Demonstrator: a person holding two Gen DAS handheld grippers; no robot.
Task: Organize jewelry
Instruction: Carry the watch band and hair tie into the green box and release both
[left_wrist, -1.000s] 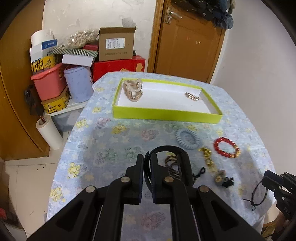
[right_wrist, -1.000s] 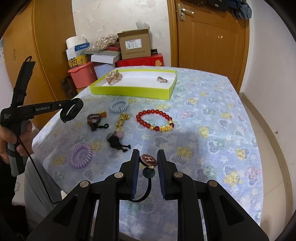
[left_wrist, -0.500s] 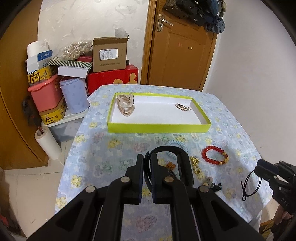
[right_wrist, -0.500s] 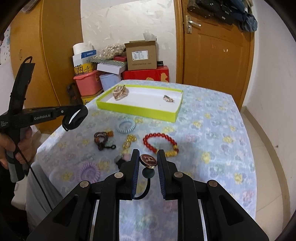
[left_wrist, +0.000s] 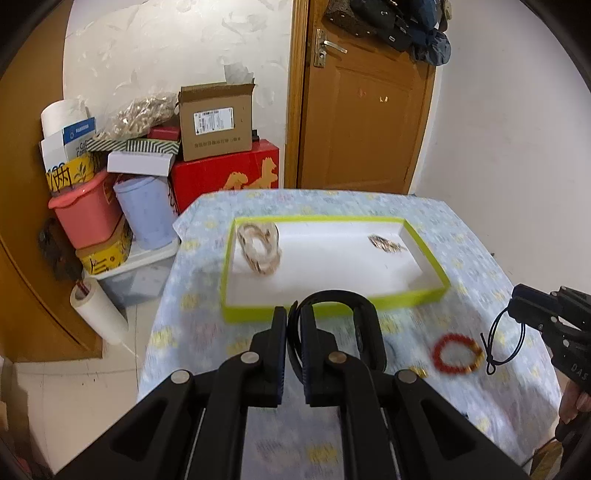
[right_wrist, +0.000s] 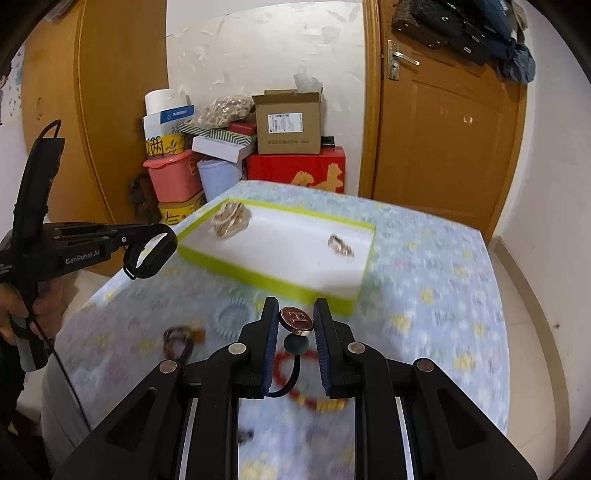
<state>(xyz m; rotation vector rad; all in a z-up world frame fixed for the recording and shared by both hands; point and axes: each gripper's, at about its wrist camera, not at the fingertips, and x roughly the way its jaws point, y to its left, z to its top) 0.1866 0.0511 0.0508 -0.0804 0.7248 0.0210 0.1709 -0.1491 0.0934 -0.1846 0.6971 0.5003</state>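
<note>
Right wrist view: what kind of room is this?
Probably a lived-in home room, not a lab: a table under a blue floral tablecloth, a brown wooden door, and stacked cardboard boxes and plastic bins in the corner.

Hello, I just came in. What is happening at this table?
A person is sorting jewelry into a lime-green tray with a handheld gripper in each hand. The left gripper is shut on a black band, and the right gripper pinches a hair tie with a round button charm. Two pieces lie in the tray; a red bead bracelet and others remain on the floral tablecloth.
</note>
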